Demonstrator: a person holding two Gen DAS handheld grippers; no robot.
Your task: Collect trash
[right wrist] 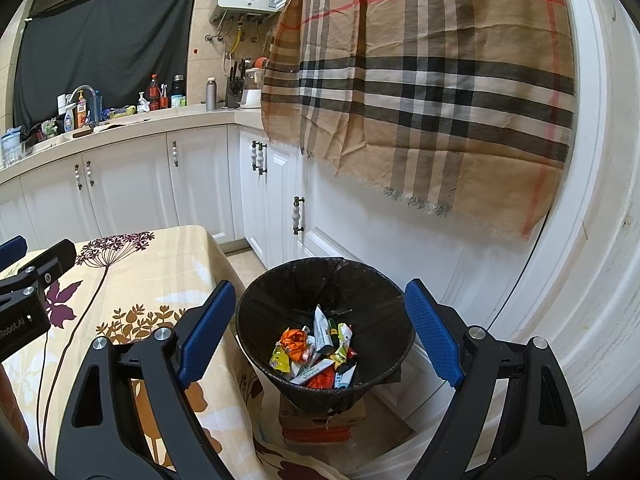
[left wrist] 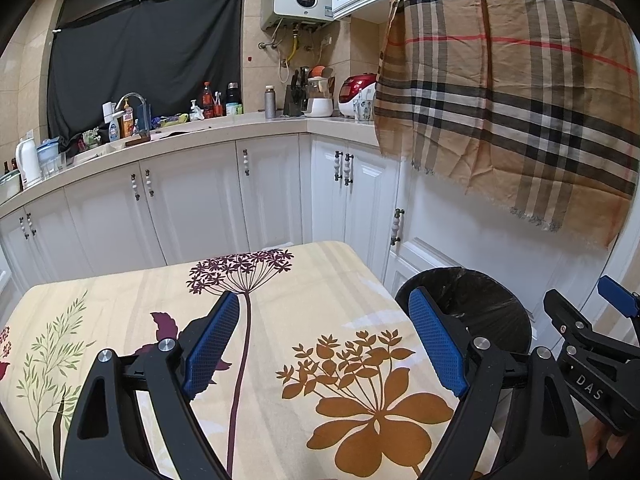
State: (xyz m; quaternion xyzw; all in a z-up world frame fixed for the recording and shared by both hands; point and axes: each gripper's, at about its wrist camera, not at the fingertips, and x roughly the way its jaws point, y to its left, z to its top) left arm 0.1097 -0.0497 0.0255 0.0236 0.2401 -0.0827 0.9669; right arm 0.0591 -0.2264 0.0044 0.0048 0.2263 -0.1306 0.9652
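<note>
Two grippers to log, both empty. Left wrist view: your left gripper (left wrist: 324, 340) stands with its blue pads spread wide and nothing between them, poised over the floral tablecloth (left wrist: 120, 312), which carries no wrapper or scrap anywhere in this view. Beyond the table's right edge you see part of the black-lined trash bin (left wrist: 492, 300), lower than the tabletop, and past it your right gripper (left wrist: 592, 336) at the frame's right side. Right wrist view: your right gripper (right wrist: 316, 332) is likewise released, pads wide, gripping nothing, and it looks almost straight down into the trash bin (right wrist: 280, 292), which sits just beside the table corner on a small stack of boxes (right wrist: 320, 420). Collected trash (right wrist: 316, 354) lies heaped at the bin's bottom: an orange crumpled wrapper, yellow sachets, a white-and-green tube, its long axis running away from you. Your left gripper (right wrist: 16, 260) shows at the left edge, over the tablecloth (right wrist: 120, 300). Relation to note: the bin lies directly ahead of and below the right jaws, so that hand is nearer it; judged from these views, no loose item remains on the table.
</note>
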